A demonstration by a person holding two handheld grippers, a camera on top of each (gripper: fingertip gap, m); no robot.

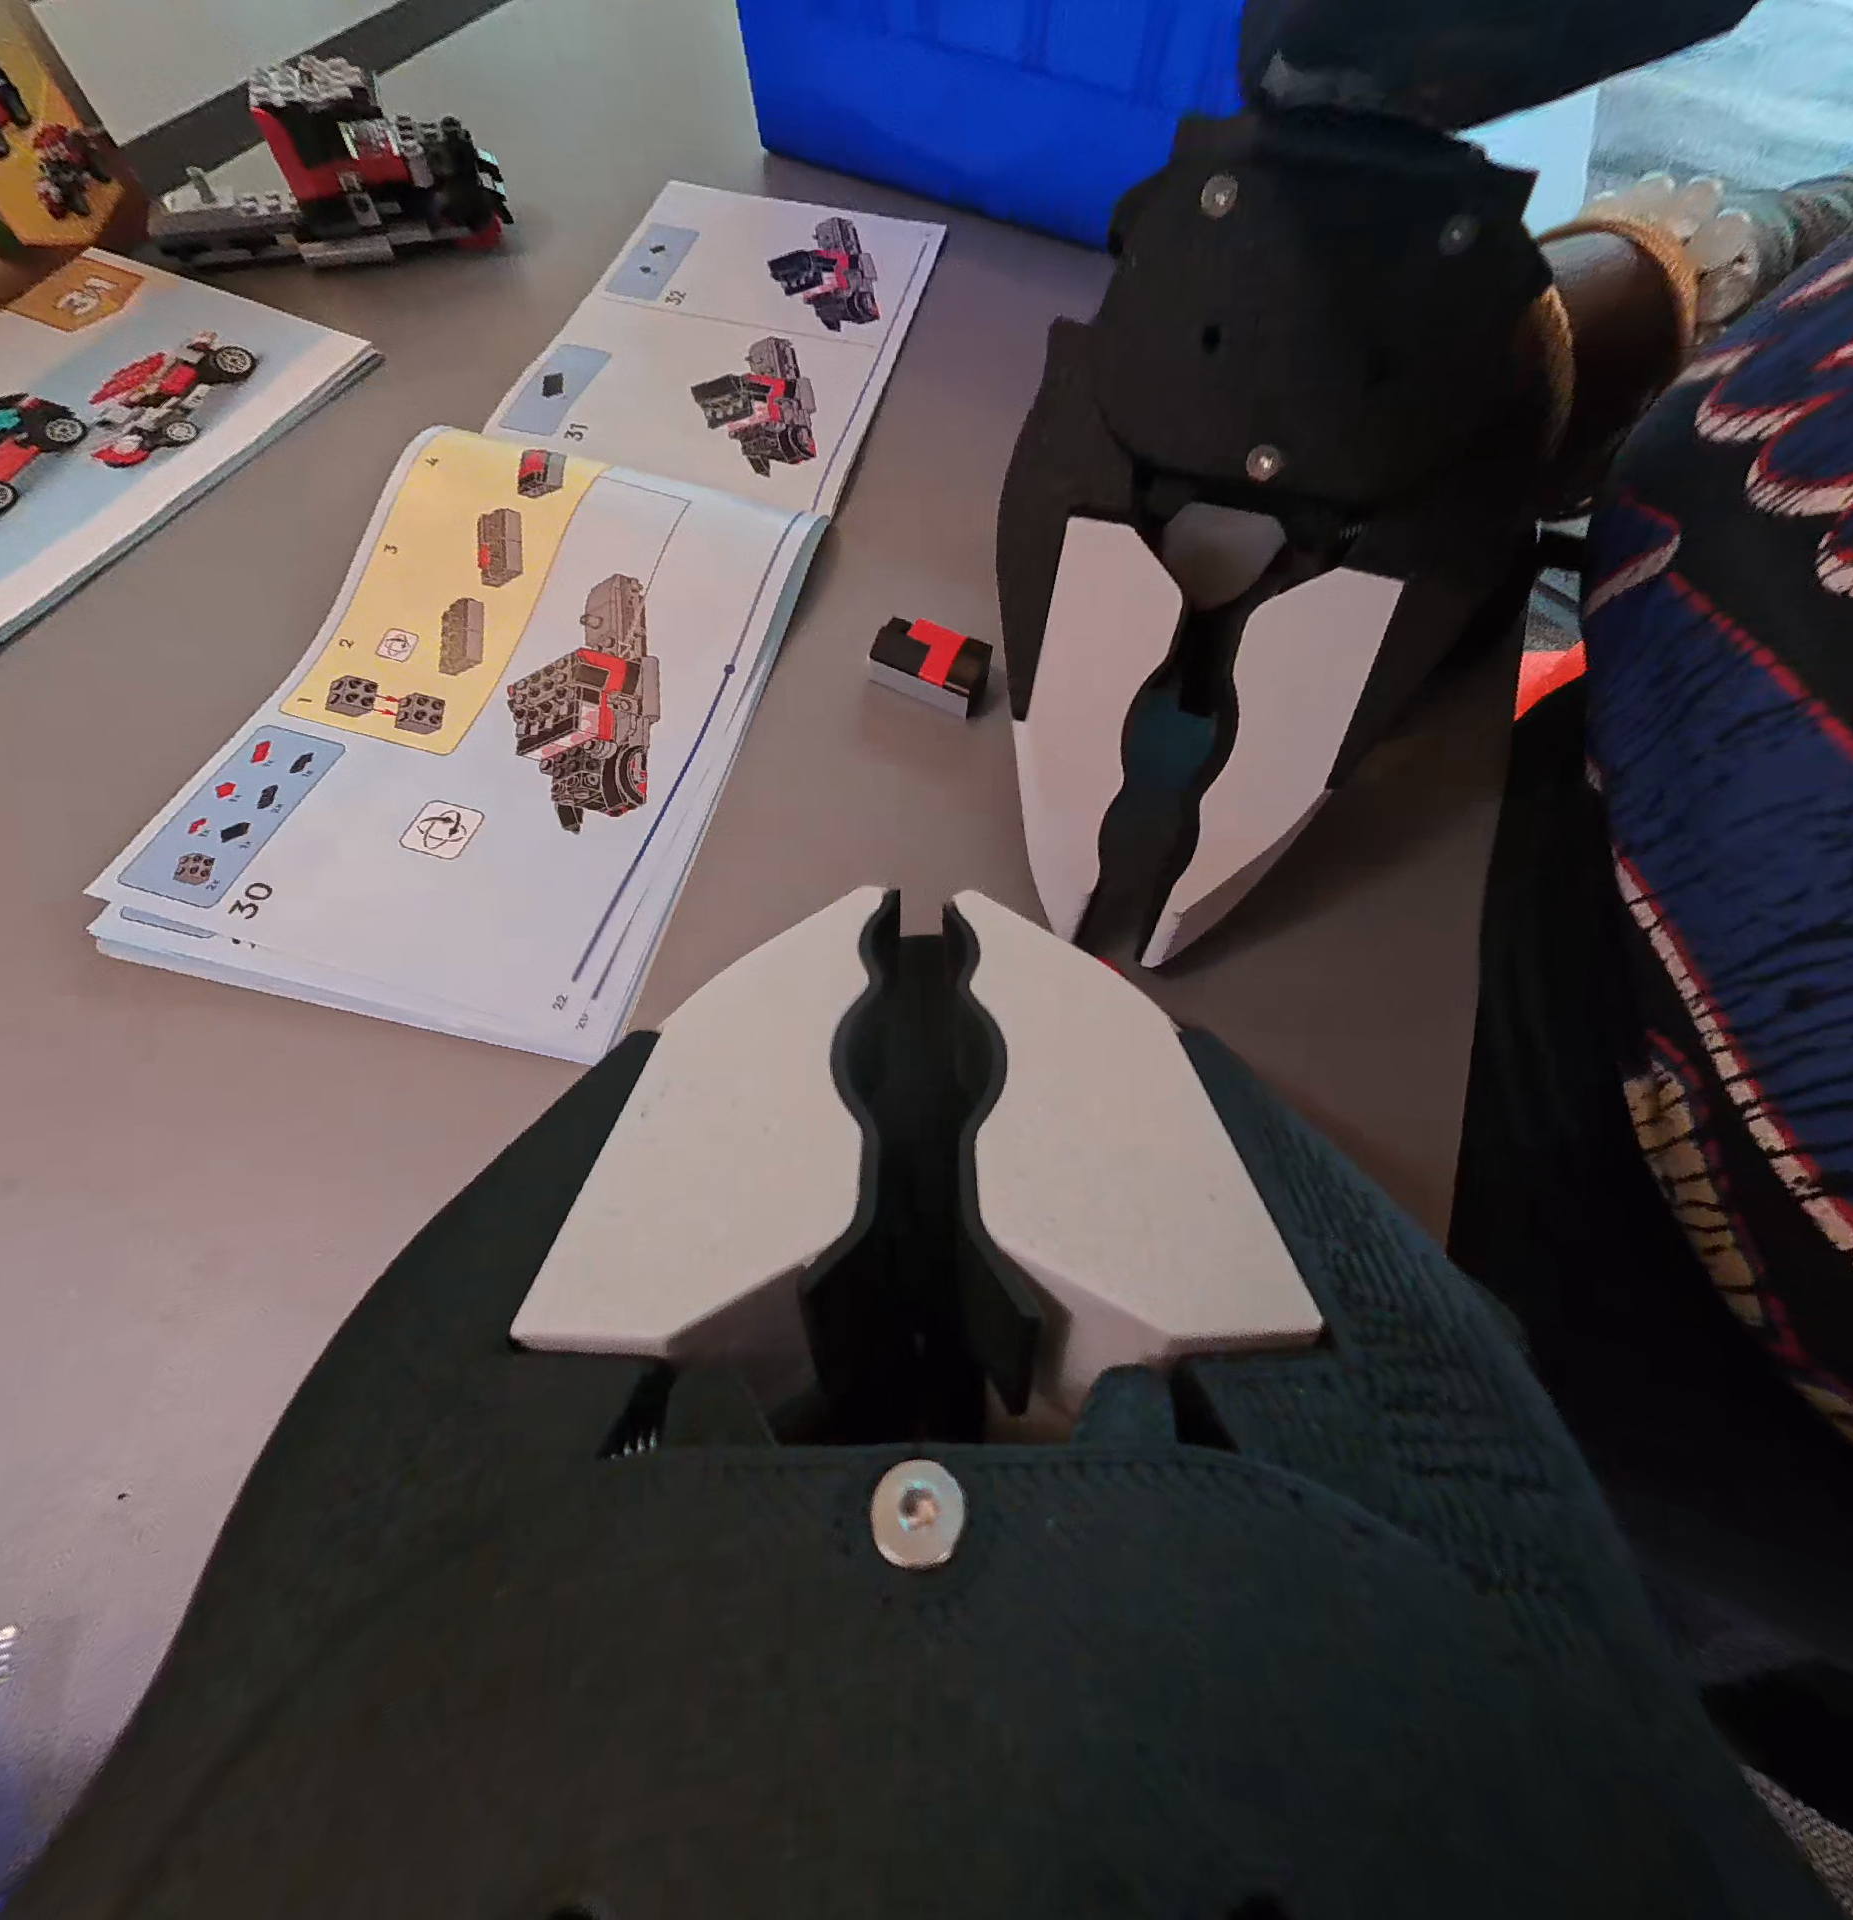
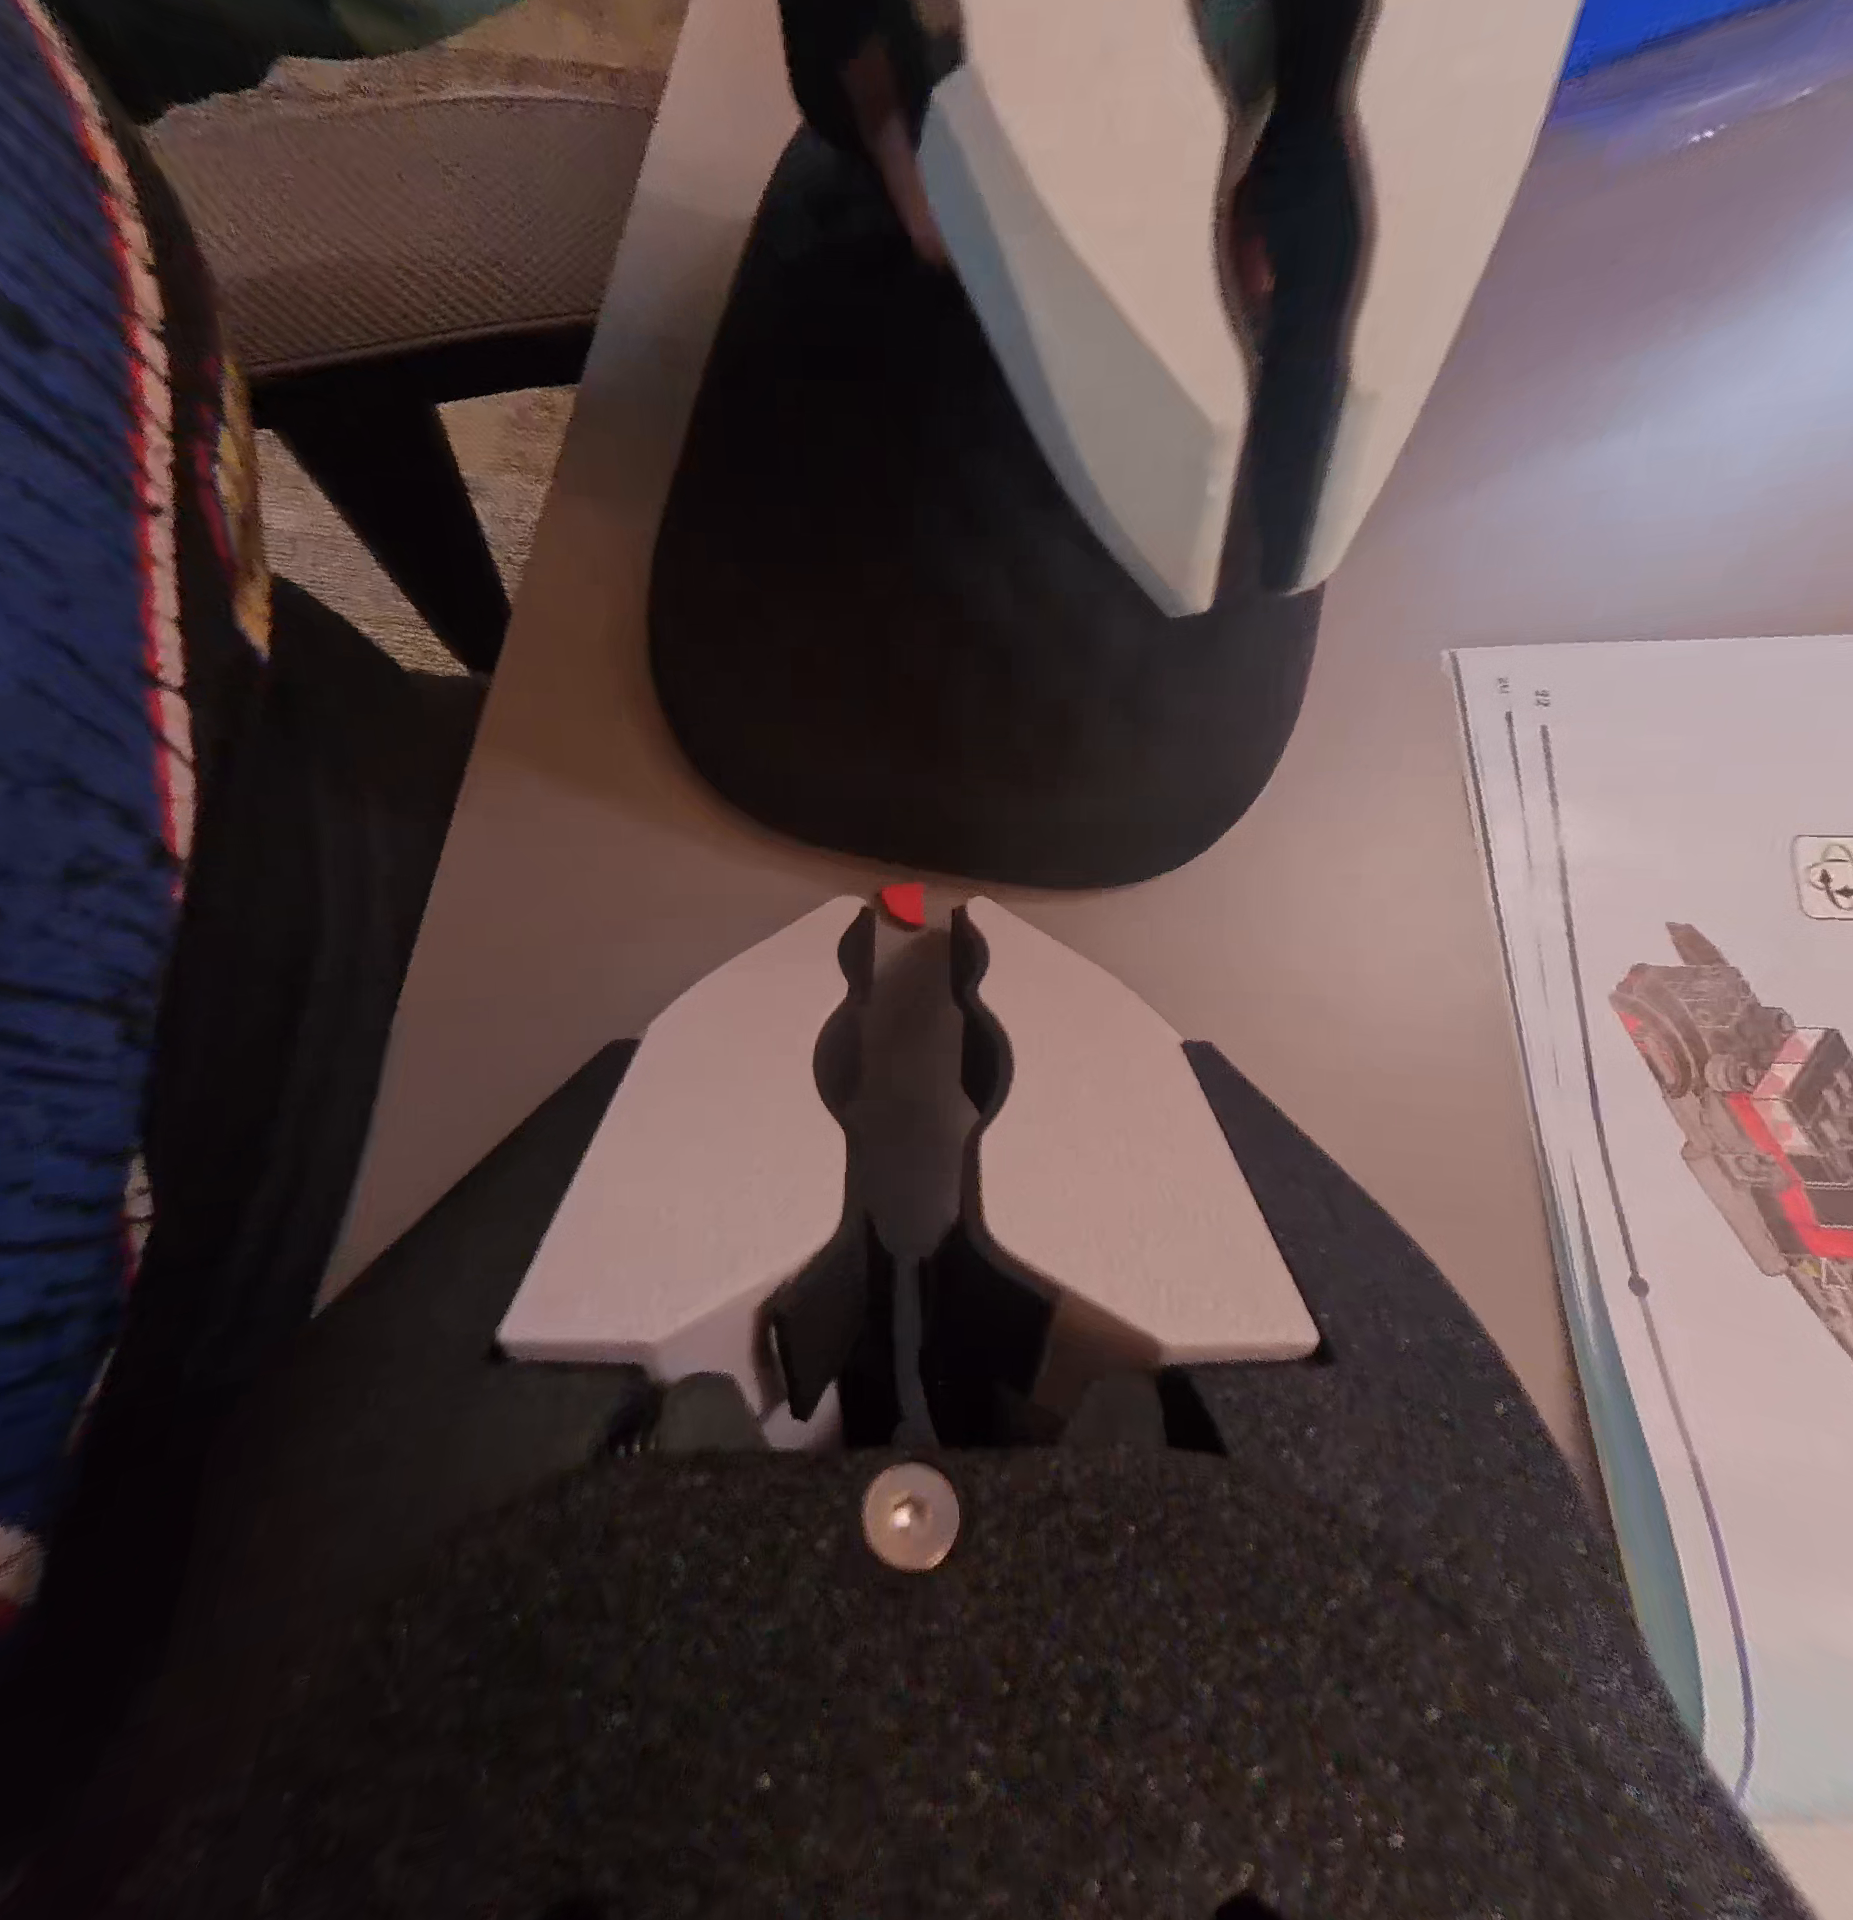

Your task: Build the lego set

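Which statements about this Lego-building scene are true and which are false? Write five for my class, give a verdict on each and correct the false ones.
1. An open instruction booklet lies on the table. True.
2. The black, red and grey brick block is lifted off the table. False: it rests on the table with nothing gripping it.
3. A blue bin stands at the far side of the table. True.
4. The partly built model sits on top of the open booklet. False: it stands on the table beyond the booklet.
5. The right gripper has a small red piece at the tips of its fingers. True.
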